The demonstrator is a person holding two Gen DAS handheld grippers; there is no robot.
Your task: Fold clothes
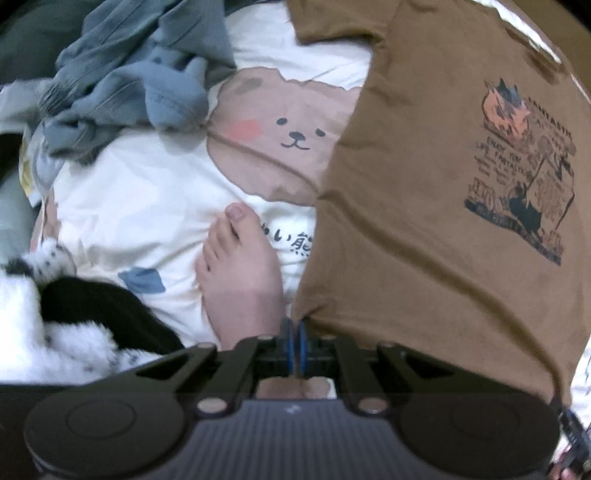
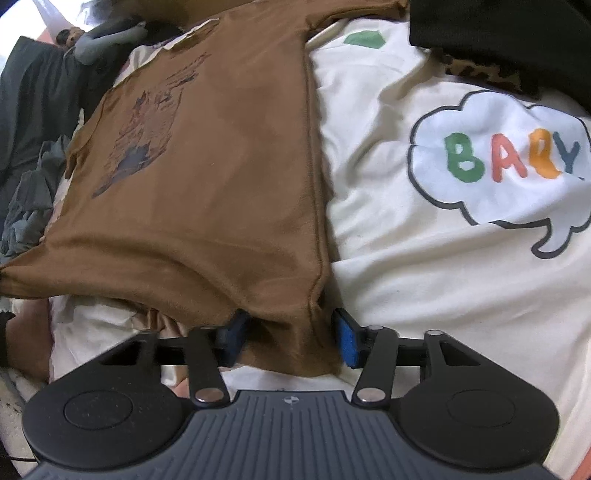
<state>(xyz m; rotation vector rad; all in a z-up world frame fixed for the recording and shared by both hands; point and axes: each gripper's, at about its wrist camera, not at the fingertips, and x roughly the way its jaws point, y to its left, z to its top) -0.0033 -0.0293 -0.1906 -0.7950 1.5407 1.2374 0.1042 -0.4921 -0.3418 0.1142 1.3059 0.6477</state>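
Left tool [image 1: 295,341]: blue pads pressed together, almost no gap; the near left corner of the brown T-shirt [image 1: 443,184] meets them, though whether cloth is pinched cannot be told.
Right tool [image 2: 291,338]: pads set well apart, standing either side of the shirt's near right hem corner, not closed on it.
Brown T-shirt: spread flat on the bed, printed side up, dark graphic with lettering on the chest; a sleeve reaches away at the far end; hem nearest both tools.
Bed cover [image 1: 147,192]: cream, printed with a bear face [image 1: 288,136] beside the shirt's left edge and a speech bubble [image 2: 498,158] with coloured letters to the shirt's right.
Bare foot [image 1: 240,266]: resting on the cover, just left of the shirt, directly ahead of the left tool.
Blue-grey garment [image 1: 140,66]: crumpled heap, far left, apart from the shirt.
Black garment [image 2: 498,33]: far right corner of the bed.
Fluffy white item with dark spots [image 1: 44,332]: near left, beside black cloth.
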